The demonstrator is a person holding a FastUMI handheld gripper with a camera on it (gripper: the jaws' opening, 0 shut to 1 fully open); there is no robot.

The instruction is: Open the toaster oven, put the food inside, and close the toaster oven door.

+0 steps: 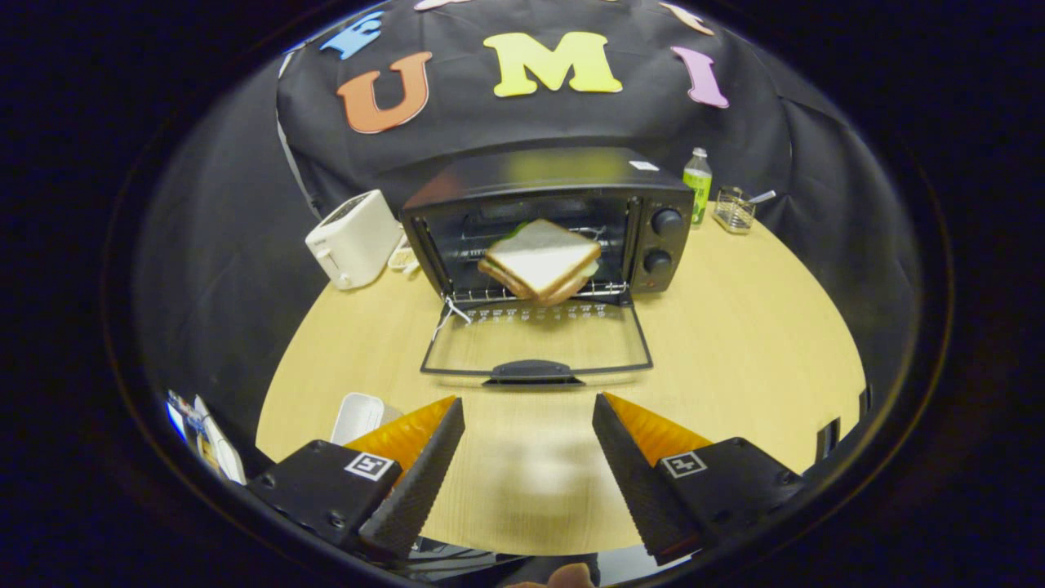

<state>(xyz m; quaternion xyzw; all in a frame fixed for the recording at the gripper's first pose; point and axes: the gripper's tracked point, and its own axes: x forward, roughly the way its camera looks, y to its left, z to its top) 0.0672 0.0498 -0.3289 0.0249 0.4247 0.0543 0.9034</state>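
The black toaster oven (555,220) stands at the far side of the round light-wood bench (735,343), its glass door (535,339) folded flat toward the gripper (528,412). A white-bread sandwich (540,260) sits tilted on the oven's wire rack, at the mouth. Bare bench lies between door handle and the gripper, whose fingers stand wide apart, holding nothing, level, aimed at the oven

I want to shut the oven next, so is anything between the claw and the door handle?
Nothing visible. The claw is open over bare table, with the door handle just ahead of its fingers. The sandwich sits at the rack's front edge, above the door hinge.
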